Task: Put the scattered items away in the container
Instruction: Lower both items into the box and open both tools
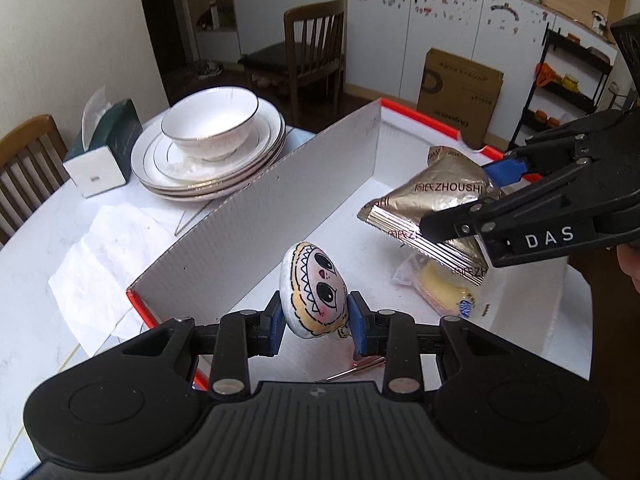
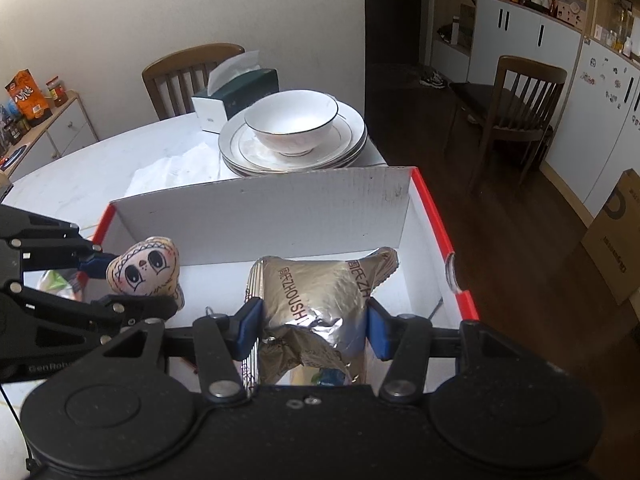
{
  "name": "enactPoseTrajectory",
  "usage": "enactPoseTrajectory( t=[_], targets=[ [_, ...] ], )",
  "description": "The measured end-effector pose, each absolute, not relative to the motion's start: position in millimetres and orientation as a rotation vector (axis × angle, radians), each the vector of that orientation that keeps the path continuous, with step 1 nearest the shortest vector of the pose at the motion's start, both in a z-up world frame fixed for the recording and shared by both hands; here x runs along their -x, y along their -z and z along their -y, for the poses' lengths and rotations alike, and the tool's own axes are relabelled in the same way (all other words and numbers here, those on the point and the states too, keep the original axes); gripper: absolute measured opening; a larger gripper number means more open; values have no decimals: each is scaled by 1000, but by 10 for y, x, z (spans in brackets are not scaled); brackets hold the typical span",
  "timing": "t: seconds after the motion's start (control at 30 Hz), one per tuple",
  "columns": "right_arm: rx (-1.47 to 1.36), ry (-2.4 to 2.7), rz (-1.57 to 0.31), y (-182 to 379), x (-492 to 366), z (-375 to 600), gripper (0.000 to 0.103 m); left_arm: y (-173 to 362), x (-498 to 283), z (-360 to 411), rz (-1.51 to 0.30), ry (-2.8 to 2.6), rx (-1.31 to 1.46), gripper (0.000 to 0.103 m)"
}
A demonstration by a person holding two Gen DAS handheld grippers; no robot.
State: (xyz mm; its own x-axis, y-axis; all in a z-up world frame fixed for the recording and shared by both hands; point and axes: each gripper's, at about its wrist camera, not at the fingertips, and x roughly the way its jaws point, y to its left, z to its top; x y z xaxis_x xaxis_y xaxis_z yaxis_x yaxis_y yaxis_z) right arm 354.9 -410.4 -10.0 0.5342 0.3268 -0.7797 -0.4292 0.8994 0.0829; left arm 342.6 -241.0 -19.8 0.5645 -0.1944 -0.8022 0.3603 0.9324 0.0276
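Note:
My left gripper (image 1: 316,320) is shut on a small plush face toy (image 1: 314,294) and holds it above the floor of the white box with red edges (image 1: 256,196). The toy also shows in the right wrist view (image 2: 144,270). My right gripper (image 2: 314,326) is shut on a gold foil snack packet (image 2: 320,292) and holds it over the box's inside (image 2: 260,220). The packet shows in the left wrist view (image 1: 432,208), above a clear bag with a yellow cake (image 1: 444,286) on the box floor.
A white bowl on stacked plates (image 1: 212,140) and a green tissue box (image 1: 106,148) stand on the table beyond the box. Crumpled white paper (image 1: 108,248) lies left of the box. Thin metal pins (image 1: 352,368) lie on the box floor. Wooden chairs stand around the table.

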Motion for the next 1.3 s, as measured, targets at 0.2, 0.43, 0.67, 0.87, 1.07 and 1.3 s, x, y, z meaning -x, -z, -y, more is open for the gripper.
enactPoseTrajectory(
  t=[0.2, 0.43, 0.67, 0.87, 1.07, 1.3],
  targets=[
    [158, -457, -925, 177, -3709, 3998, 52, 277, -3604, 2451, -976, 316, -210, 31],
    [169, -450, -983, 308, -3907, 3936, 52, 383, -3783, 2479, -1056, 299, -215, 31],
    [196, -475, -1046, 438, -3958, 3888, 53, 504, -3871, 2460, -1112, 293, -184, 31],
    [224, -485, -1085, 509, -3984, 3846, 53, 612, -3902, 2485, -1151, 293, -197, 31],
    [231, -480, -1111, 591, -4002, 3843, 53, 630, -3931, 2471, -1165, 294, -190, 31],
    [219, -470, -1120, 608, -4014, 3857, 56, 633, -3921, 2475, -1167, 291, -197, 31]
  ],
)
